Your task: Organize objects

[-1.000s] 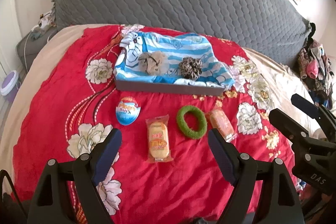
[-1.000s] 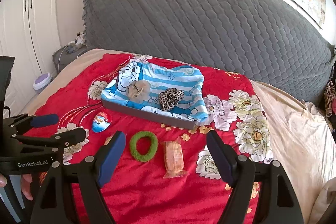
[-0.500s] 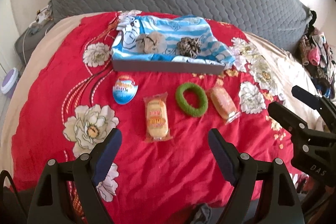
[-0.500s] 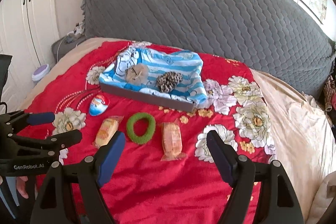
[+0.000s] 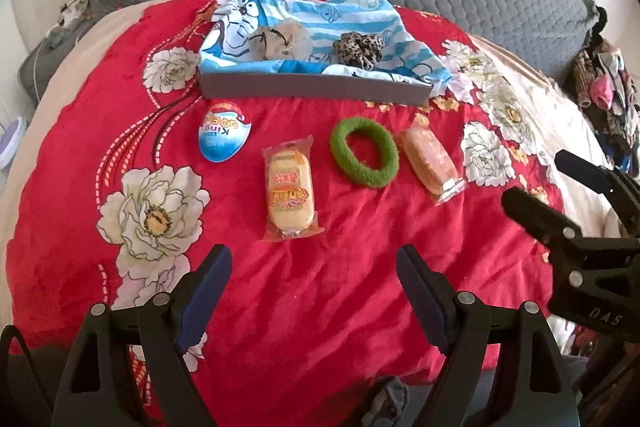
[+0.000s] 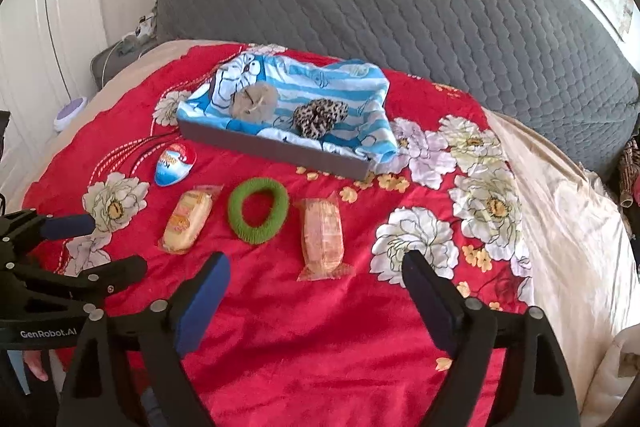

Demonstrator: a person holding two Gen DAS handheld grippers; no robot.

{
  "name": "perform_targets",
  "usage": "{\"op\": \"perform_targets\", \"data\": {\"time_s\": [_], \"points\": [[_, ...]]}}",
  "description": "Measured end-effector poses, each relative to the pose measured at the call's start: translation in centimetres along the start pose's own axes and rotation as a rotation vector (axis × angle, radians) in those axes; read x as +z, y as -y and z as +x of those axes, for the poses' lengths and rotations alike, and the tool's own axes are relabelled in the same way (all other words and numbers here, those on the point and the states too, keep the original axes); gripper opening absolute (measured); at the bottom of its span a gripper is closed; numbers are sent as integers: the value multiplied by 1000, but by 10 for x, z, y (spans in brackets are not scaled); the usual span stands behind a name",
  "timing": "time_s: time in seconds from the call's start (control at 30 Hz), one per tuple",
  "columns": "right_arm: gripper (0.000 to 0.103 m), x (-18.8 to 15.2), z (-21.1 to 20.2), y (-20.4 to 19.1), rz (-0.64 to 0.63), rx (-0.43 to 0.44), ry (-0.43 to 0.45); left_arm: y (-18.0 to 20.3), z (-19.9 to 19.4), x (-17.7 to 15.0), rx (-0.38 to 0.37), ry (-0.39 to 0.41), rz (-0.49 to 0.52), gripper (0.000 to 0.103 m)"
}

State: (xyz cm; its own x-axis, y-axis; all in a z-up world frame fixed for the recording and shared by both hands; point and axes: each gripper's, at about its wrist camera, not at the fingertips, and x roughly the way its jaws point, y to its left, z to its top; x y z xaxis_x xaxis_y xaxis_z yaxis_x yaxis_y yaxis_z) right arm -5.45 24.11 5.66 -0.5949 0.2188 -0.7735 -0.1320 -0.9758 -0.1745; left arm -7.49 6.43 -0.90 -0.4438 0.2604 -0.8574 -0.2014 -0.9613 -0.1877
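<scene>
Left wrist view showed the left gripper (image 5: 314,287) spread wide and empty above a red floral blanket (image 5: 340,287), the yellow wrapped snack cake (image 5: 289,191) beyond its fingertips. The right gripper (image 6: 316,291), jaws just widened, held nothing, short of the orange wrapped snack (image 6: 323,235), beside the green fuzzy ring (image 6: 258,209).

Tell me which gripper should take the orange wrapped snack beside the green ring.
Right, probably. The right gripper hangs open with the orange wrapped snack straight ahead of its jaws. The left gripper faces the yellow wrapped cake instead.
</scene>
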Motion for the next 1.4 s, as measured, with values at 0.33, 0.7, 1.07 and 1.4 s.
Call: {"op": "perform_targets", "data": {"time_s": [0.33, 0.7, 1.07, 1.4], "points": [[96, -5, 15, 1, 0, 24, -53, -2, 13, 0, -6, -23, -13, 85], [96, -10, 33, 5, -8, 14, -102, -8, 33, 0, -5, -59, -43, 85], [96, -13, 46, 10, 0, 8, -128, -8, 50, 1, 1, -83, -41, 85], [96, -14, 58, 16, 24, 9, -150, -8, 59, 3, 5, -96, -47, 85]]}}
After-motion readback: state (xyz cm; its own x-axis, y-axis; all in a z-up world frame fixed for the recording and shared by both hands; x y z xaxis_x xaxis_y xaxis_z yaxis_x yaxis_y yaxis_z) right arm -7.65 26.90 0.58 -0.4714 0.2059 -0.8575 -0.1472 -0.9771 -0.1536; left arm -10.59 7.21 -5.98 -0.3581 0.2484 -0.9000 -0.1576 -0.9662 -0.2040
